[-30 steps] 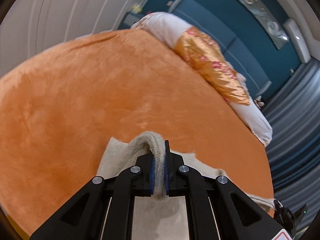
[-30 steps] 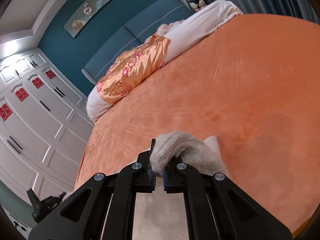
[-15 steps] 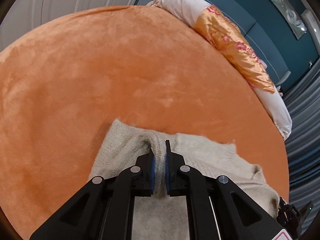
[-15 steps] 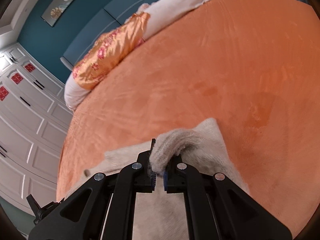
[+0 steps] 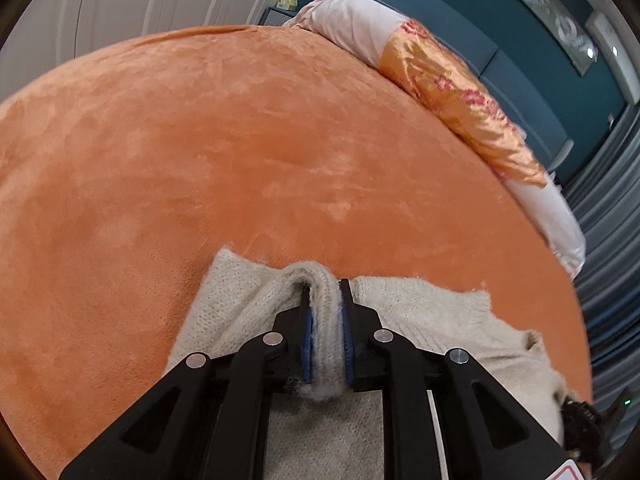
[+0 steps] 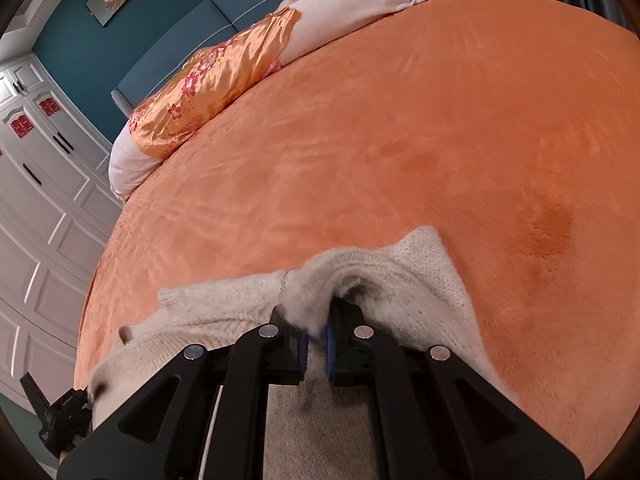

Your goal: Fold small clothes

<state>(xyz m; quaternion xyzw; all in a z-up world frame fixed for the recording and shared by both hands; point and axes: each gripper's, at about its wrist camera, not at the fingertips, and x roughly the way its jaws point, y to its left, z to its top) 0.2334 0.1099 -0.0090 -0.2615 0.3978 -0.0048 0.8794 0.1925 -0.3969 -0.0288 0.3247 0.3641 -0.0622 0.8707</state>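
In the left wrist view, the left gripper has a thick roll of the cream knitted sweater between its two black fingers. Its jaws are opening, and the blue pads look like they just touch the wool on both sides. The sweater lies on the orange bed cover, near the bed's near edge, with a straight top edge laid down flat. I think one fold has just been laid down and the gripper is letting go. More folds are probably still to do, because the sweater looks wide and a bit bumpy. The bottom of the sweater is hidden under the gripper. At the far right a small dark bit of the other tool peeks in, cut off by the picture edge.

In the right wrist view, the right gripper is pressed together and pinches a fuzzy lump of the same sweater. The wool here is blurry, so I cannot tell which part of the sweater it is. A floppy bit, maybe a sleeve, lies to the left. The near part of the sweater is hidden under the black arms. A flowery orange pillow sits at the bed's far end.
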